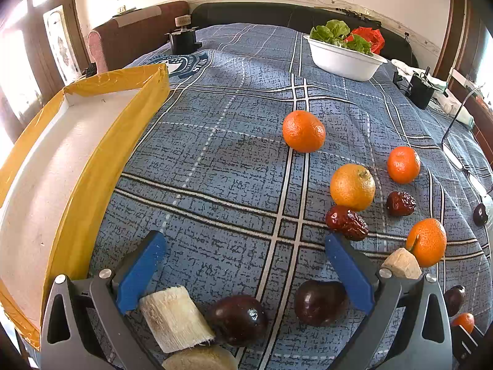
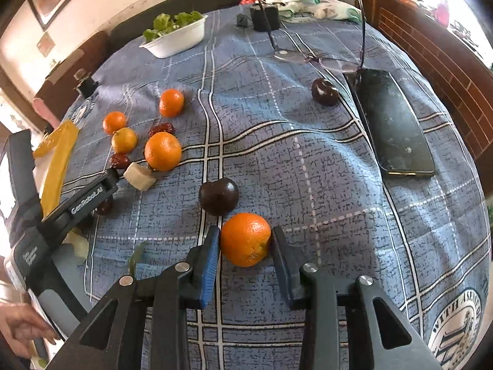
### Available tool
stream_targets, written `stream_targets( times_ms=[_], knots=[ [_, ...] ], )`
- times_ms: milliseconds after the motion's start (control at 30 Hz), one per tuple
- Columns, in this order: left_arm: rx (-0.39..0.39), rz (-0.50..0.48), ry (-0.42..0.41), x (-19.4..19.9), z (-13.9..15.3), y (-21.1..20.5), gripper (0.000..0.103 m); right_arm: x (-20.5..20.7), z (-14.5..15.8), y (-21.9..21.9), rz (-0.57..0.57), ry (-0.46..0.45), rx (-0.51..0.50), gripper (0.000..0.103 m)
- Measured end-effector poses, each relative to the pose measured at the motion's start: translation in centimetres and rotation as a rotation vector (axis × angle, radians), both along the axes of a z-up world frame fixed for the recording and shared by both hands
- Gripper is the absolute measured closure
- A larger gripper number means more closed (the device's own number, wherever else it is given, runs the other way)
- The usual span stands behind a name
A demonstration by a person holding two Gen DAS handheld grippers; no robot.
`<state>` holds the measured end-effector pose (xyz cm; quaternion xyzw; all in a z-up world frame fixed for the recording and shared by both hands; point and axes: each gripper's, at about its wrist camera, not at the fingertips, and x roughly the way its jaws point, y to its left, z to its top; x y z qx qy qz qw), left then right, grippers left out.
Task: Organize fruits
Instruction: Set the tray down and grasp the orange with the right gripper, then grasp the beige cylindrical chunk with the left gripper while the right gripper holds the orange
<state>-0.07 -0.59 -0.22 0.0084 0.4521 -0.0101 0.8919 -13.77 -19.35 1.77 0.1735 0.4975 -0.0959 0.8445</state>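
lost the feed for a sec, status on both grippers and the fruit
Right gripper shut on orange. Left gripper open, holding nothing, beside yellow-edged tray. Dark plum just ahead of the orange.

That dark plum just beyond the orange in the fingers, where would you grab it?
Across its round middle, from above. The plum sits free on the cloth, with its cleft at the top left, so the fingers should close on the smooth flanks. The right gripper is already shut on the orange.
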Motion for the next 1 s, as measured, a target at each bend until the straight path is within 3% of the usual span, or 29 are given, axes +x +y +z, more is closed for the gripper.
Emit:
stream_targets(
  times_ms=[333,600,733,933,1000],
  knots=[
    [0.0,0.001,0.0,0.0,0.0,0.0,0.0,-3.5,3.5,0.5,0.139,-0.156,0.084,0.067],
    [0.004,0.011,0.002,-0.1,0.0,0.0,0.0,-5.5,4.5,0.3,0.204,-0.196,0.103,0.067],
    [-0.009,-0.122,0.079,0.3,0.3,0.5,0.0,-5.7,4.9,-0.1,0.217,-0.214,0.112,0.067],
    [-0.062,-0.241,0.1,-2.3,1.5,2.1,0.0,-5.7,5.5,-0.3,0.229,-0.244,0.119,0.067],
    [-0.075,-0.287,0.098,-3.2,2.2,2.7,0.005,-5.6,5.7,-0.2,0.236,-0.254,0.12,0.067]
  ],
)
